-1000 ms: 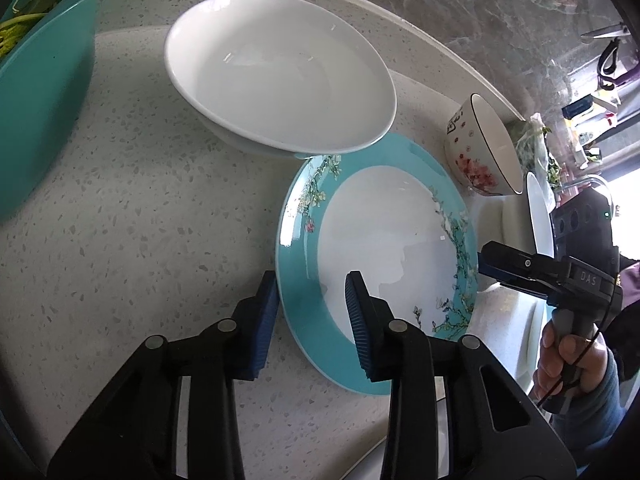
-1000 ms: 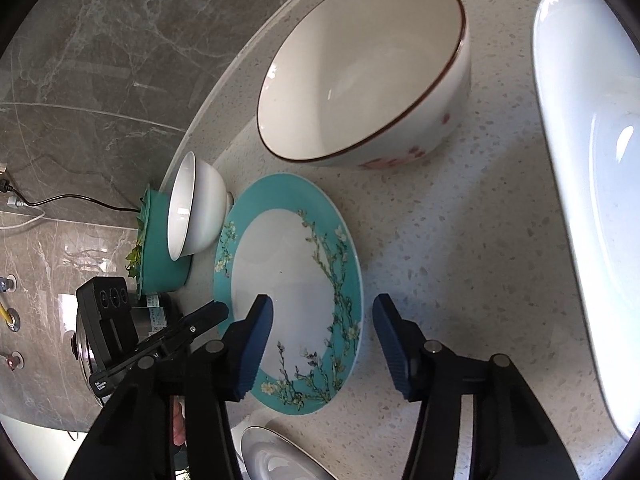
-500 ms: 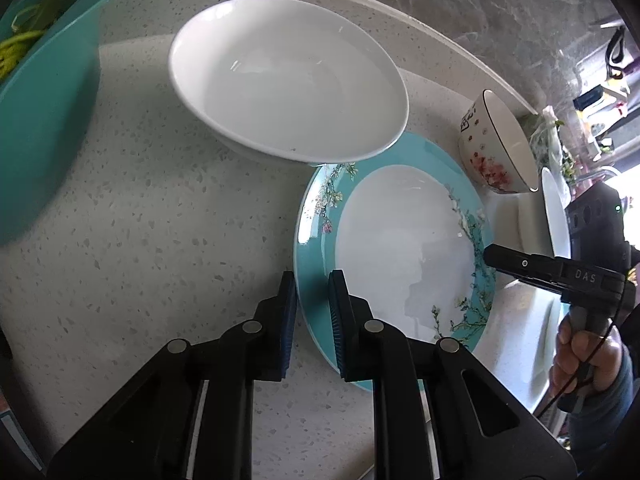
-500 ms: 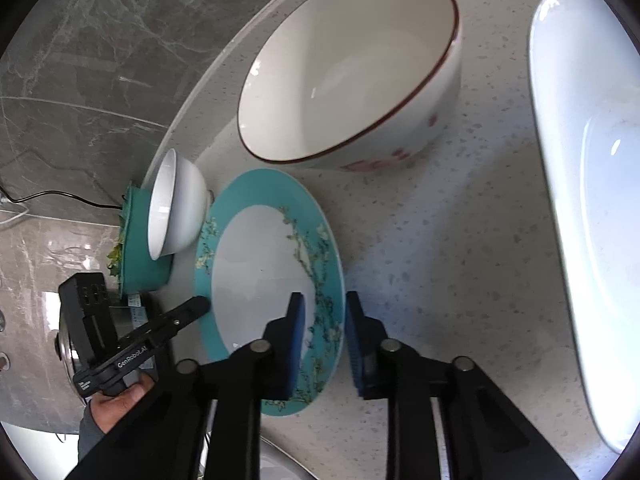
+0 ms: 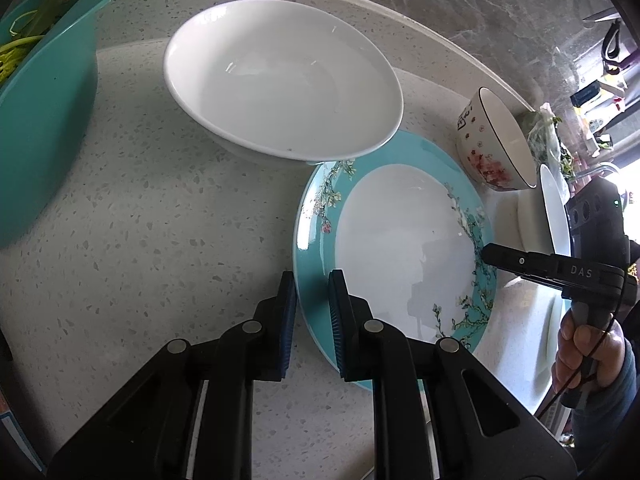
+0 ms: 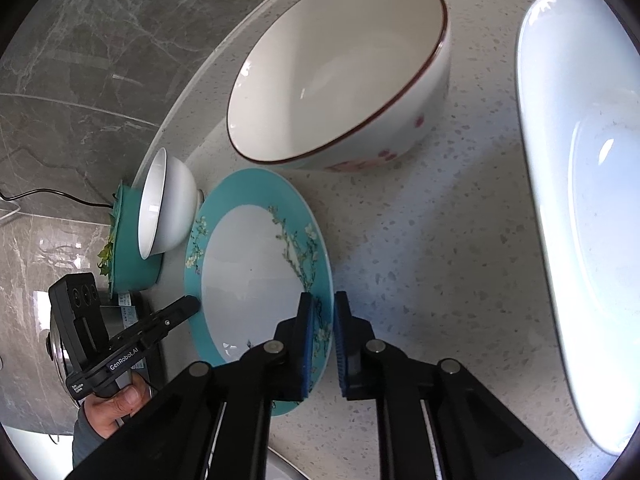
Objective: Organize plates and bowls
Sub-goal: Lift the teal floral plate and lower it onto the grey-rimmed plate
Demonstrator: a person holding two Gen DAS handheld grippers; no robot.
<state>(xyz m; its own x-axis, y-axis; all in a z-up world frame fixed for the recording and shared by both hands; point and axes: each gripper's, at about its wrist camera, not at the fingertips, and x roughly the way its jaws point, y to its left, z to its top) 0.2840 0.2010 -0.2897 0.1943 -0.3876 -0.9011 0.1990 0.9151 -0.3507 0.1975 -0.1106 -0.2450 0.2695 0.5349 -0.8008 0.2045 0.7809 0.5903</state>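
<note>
Both tools, left (image 5: 312, 312) and right (image 6: 323, 336), have just clamped opposite rims of the teal plate (image 5: 400, 248); best lift level, together, clear of the white bowl (image 5: 280, 80).

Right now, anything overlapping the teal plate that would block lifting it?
Yes. The white bowl overhangs the teal plate's far rim. Left gripper and right gripper clamp opposite edges.
</note>
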